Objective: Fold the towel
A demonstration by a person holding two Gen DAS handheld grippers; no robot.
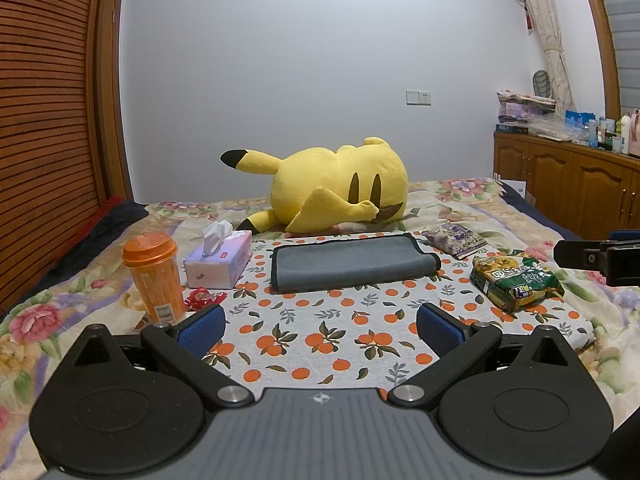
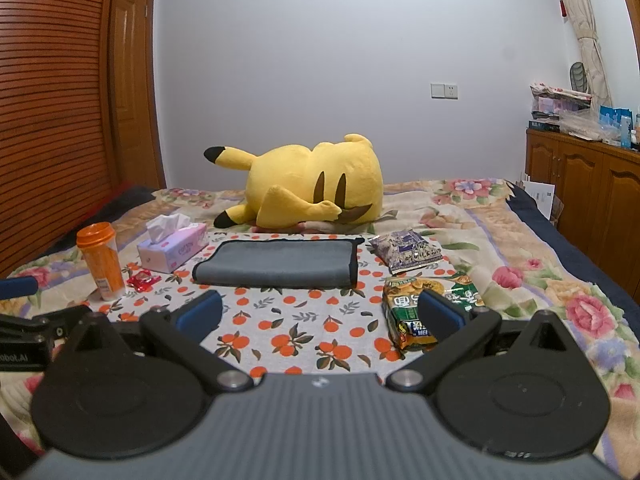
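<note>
A grey towel (image 1: 352,262) with dark edging lies folded into a flat rectangle on an orange-print cloth (image 1: 320,340) on the bed; it also shows in the right wrist view (image 2: 280,263). My left gripper (image 1: 320,326) is open and empty, held above the cloth well short of the towel. My right gripper (image 2: 320,314) is open and empty, also short of the towel. Part of the right gripper shows at the right edge of the left wrist view (image 1: 600,258).
An orange cup (image 1: 154,276), a tissue box (image 1: 220,260) and a red wrapper (image 1: 202,298) sit left of the towel. A purple packet (image 1: 454,238) and a green snack bag (image 1: 516,280) lie to its right. A yellow plush toy (image 1: 336,186) lies behind. Wooden cabinets (image 1: 572,184) stand at right.
</note>
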